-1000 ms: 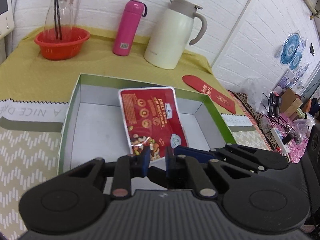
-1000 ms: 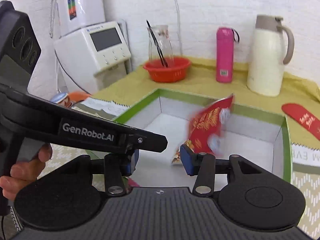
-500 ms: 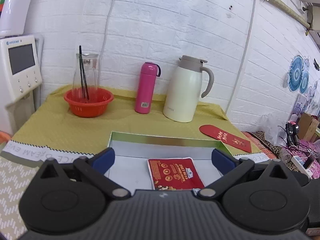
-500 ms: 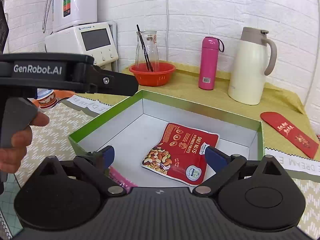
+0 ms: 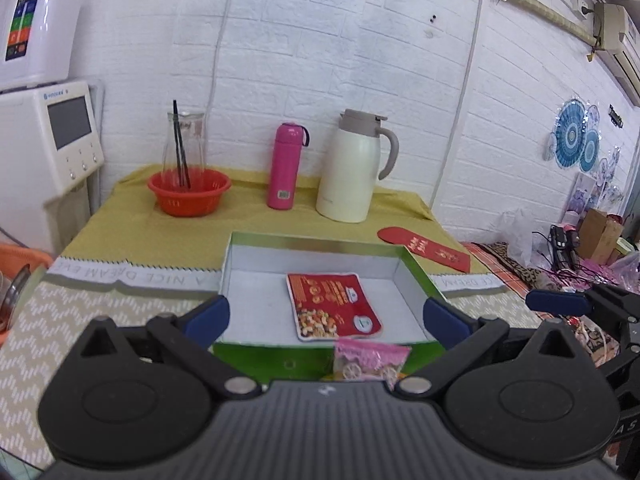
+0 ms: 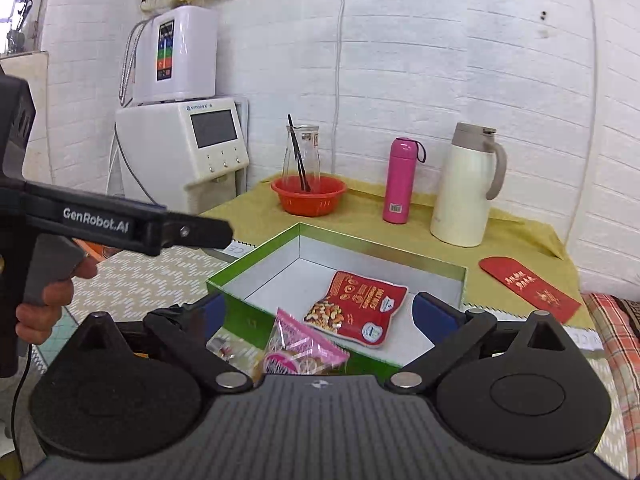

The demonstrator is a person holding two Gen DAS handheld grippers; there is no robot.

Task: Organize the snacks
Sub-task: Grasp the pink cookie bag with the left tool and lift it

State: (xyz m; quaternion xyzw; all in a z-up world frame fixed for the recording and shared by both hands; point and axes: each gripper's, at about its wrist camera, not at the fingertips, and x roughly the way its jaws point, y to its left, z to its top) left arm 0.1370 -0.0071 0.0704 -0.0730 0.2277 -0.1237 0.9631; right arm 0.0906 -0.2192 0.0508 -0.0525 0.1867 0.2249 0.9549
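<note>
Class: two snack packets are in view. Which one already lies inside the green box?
The red nut packet lies flat on the green box's floor. The pink packet sits outside, before its near wall.

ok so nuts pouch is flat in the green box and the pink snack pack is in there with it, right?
Not quite. The nuts pouch lies flat in the green box, but the right wrist view shows the pink snack pack outside it, against its near wall.
</note>
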